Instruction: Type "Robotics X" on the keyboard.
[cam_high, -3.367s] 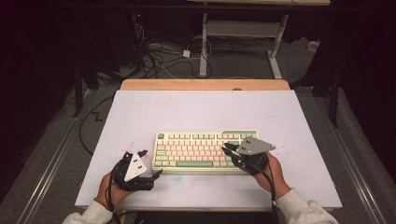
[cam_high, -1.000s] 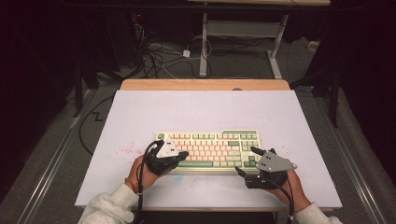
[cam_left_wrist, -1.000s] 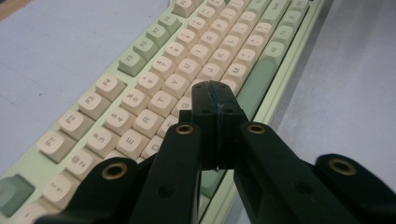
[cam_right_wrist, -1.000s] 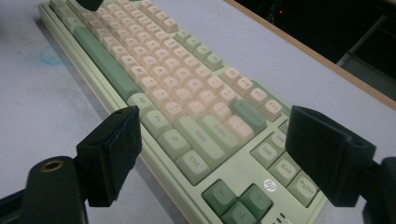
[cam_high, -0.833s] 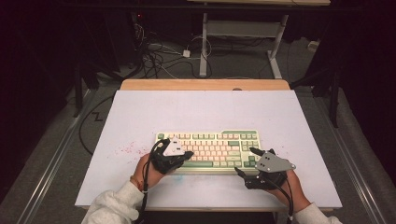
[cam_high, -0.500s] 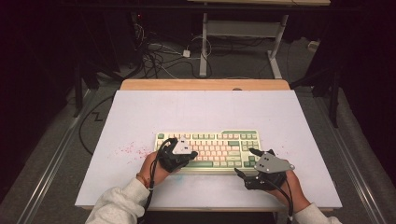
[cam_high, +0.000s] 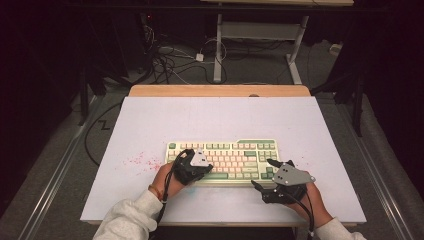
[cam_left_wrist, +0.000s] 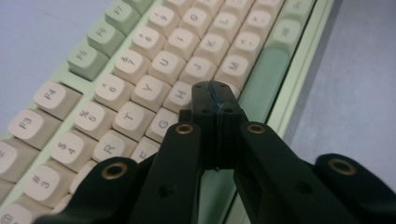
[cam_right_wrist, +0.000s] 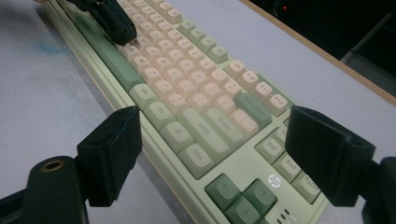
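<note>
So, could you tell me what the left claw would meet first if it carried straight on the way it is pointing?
Most likely the keyboard: the shut left claw points down at the letter keys, its tips over the bottom row near the N key, beside the green space bar. Whether it already touches is unclear.

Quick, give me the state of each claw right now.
Left claw: closed, holding nothing, tips over the keyboard keys.
Right claw: open, empty, at the keyboard's right end.

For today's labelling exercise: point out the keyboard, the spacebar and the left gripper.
keyboard (cam_high: 235, 150): high view, its upper key rows.
spacebar (cam_left_wrist: 265, 74): left gripper view, the long green key's top.
left gripper (cam_left_wrist: 214, 95): left gripper view, tips of its shut fingers.
</note>
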